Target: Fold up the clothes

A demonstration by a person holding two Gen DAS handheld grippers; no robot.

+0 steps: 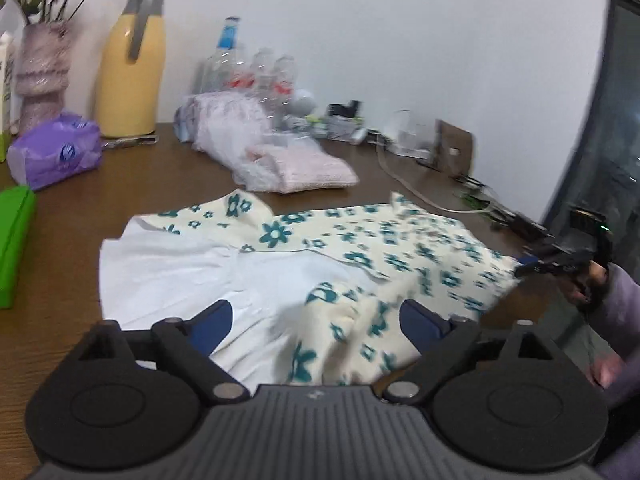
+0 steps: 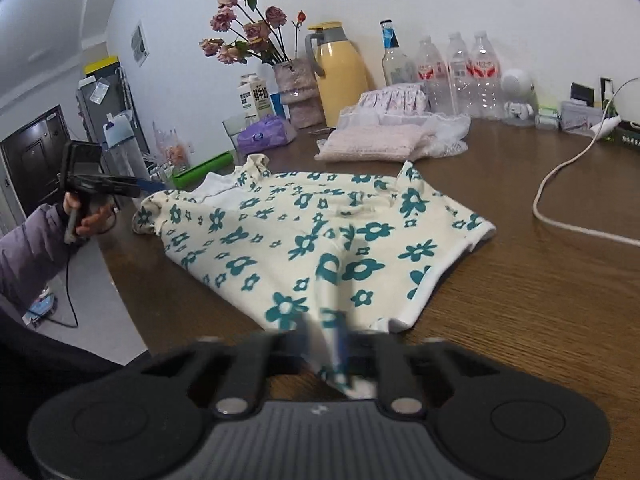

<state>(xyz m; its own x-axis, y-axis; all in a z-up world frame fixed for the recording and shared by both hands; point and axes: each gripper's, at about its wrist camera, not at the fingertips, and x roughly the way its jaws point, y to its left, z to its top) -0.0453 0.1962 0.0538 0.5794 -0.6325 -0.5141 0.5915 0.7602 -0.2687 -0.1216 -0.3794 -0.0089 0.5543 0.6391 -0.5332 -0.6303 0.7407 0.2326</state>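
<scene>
A cream garment with teal flowers lies spread on the brown table, its white inner side turned up on the left. My left gripper is open, and the near hem lies bunched between its blue fingers. From the right wrist view, the left gripper hovers at the garment's far left corner, held by a hand. My right gripper is shut on the garment's near corner, which is lifted a little. In the left wrist view the right gripper pinches the right edge.
A folded pink cloth in clear plastic lies behind the garment. A yellow flask, a flower vase, bottles and a purple tissue pack line the back. A green box sits left, a white cable right.
</scene>
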